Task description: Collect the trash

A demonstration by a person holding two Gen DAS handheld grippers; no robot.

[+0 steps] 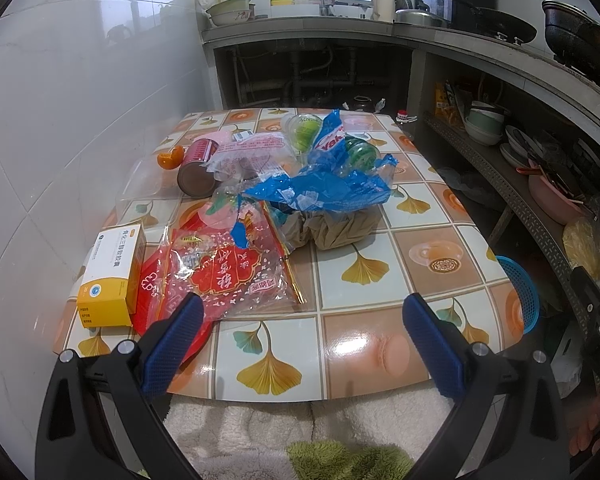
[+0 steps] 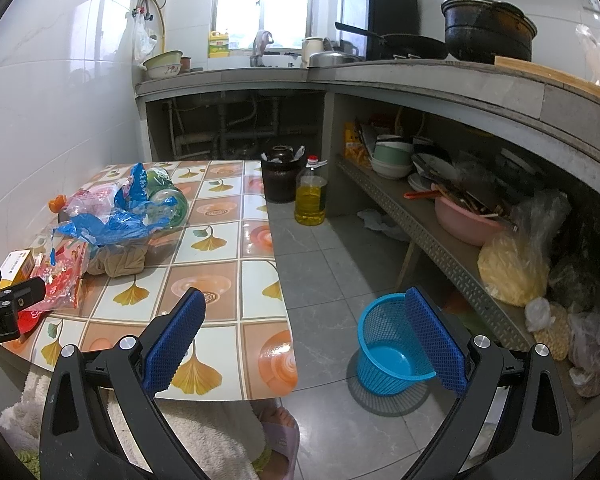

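While both grippers are held above the near edge of the table (image 1: 380, 280), neither grips anything; the left gripper (image 1: 302, 344) has its jaws wide apart over bare tiled surface, and the right gripper (image 2: 304, 338) has its jaws equally wide apart, its left finger over the table corner and its right finger in front of the blue basket (image 2: 384, 344).

The trash lies in one heap on the left and middle part of the table – well ahead of the left gripper's fingertips; nearest is a red printed plastic bag (image 1: 224, 272), with a yellow-and-white medicine box (image 1: 112, 276) just beside it at the table's left edge; behind the bag lies a crumpled blue plastic wrapper (image 1: 324, 188) draped over a brown paper wad (image 1: 340, 228); farther back are a dark red can (image 1: 198, 168) lying on its side, a pink packet (image 1: 256, 148), a clear plastic tray (image 1: 144, 188), an orange peel (image 1: 170, 158) and green-printed clear cups (image 1: 304, 130).

The blue basket stands upright on the grey floor (image 2: 320, 260) to the right of the table – apart from it, its mouth open upward; in the left wrist view only its rim (image 1: 520, 288) shows past the table's right edge.

A bottle of yellow oil (image 2: 310, 196) and a dark jar (image 2: 280, 176) stand on the floor beyond the table's far corner.
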